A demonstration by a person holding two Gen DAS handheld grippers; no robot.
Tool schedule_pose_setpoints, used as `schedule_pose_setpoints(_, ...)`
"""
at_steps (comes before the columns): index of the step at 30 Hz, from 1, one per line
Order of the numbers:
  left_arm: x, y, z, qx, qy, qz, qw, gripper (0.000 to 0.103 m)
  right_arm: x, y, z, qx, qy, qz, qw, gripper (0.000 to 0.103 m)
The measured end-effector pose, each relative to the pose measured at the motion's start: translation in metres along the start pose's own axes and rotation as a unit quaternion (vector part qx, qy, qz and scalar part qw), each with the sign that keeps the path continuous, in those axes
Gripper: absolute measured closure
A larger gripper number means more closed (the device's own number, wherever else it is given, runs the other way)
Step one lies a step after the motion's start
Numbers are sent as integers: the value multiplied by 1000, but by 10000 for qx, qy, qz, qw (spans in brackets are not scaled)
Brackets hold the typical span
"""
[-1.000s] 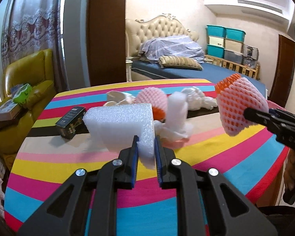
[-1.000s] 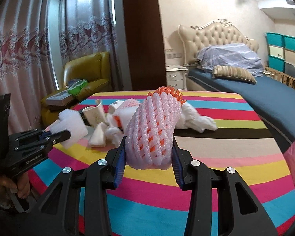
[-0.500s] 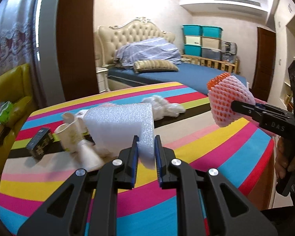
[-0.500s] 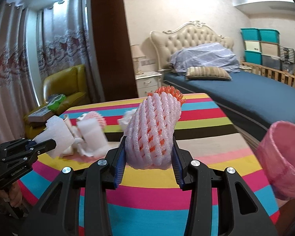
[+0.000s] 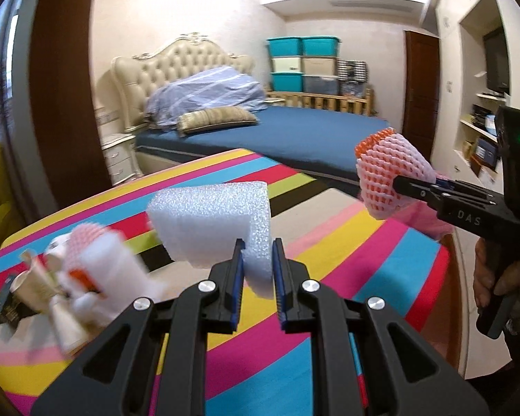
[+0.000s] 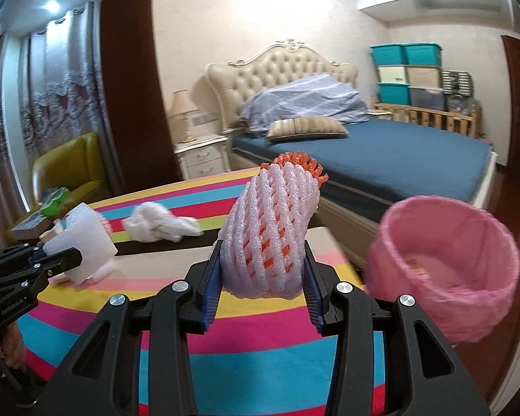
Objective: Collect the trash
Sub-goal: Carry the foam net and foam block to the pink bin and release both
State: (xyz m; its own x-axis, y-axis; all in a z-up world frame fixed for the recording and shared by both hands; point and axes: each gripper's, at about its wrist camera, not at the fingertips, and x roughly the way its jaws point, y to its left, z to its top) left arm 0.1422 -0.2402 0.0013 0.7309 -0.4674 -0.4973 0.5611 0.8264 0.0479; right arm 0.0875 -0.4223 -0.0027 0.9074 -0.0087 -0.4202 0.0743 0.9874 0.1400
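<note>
Two pieces of packing trash are held aloft above the striped tablecloth, and both look feather-light, soft and springy, so a gentle squeeze across the middle should carry them, though either could spring loose if the hold slackens. At the left of the right wrist view, the left gripper has its fingers clamped on the lower leg of a white foam corner block, an L-shaped, grainy slab that dents slightly where it is pinched. At frame centre, the right gripper has its fingers pressed against the sides of a foam fruit net, a white mesh sleeve with orange showing through its holes and at its frilled top. At the right edge stands the pink-lined bin, just off the table's edge. Crumpled white tissue lies behind on the cloth.
</note>
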Motion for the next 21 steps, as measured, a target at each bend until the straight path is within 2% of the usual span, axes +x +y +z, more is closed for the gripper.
schedule_pose_setpoints(10, 51, -75, 26, 366, 31, -969, 9946, 88, -23, -74, -4, 241, -129, -745, 9968, 63)
schedule_pose_setpoints(21, 106, -185, 72, 932, -6, -1850, 9783, 88, -34, -168, -12, 693, -201, -1480, 9863, 63)
